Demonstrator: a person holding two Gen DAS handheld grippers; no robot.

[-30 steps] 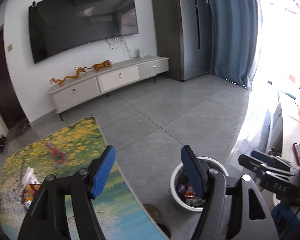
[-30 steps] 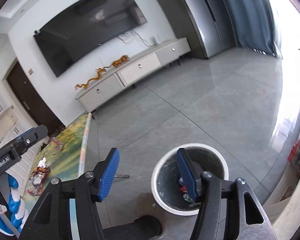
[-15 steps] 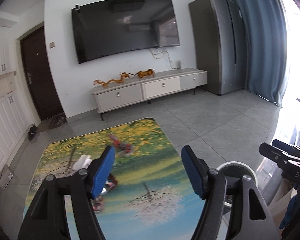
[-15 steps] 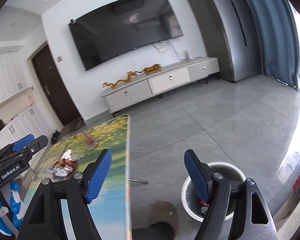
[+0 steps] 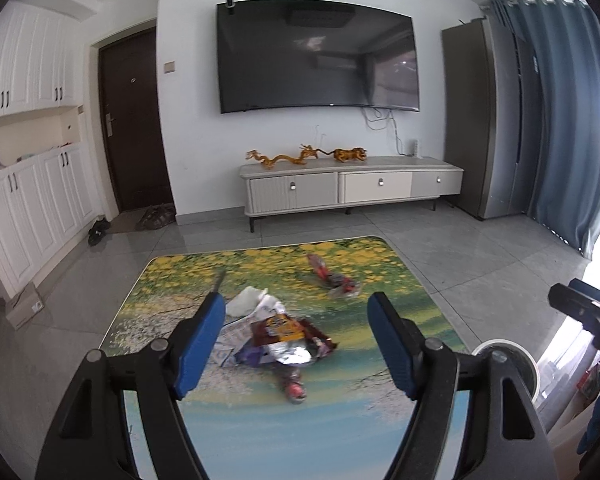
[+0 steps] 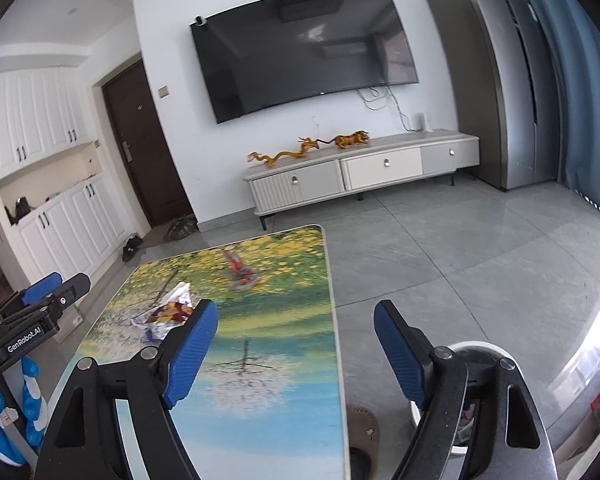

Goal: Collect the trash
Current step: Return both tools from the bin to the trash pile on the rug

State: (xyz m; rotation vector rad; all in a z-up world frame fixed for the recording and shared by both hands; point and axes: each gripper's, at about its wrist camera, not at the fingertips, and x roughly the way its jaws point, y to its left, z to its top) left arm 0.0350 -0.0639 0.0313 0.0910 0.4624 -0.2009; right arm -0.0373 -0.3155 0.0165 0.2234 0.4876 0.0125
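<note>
A pile of crumpled wrappers lies on the picture-printed table, with white paper at its back. A lone red wrapper lies farther back. My left gripper is open and empty, hovering above the table just short of the pile. My right gripper is open and empty over the table's right edge. The pile and the red wrapper show left of it. The white trash bin stands on the floor at right, also in the left wrist view.
A TV console with gold dragon figures stands at the back wall under a large TV. White cabinets line the left. A slipper lies on the floor beside the table. Blue curtains hang at right.
Both grippers swung left from over the trash bin toward the table. The wrapper pile now sits between the left gripper's fingers in view. Both stayed open.
</note>
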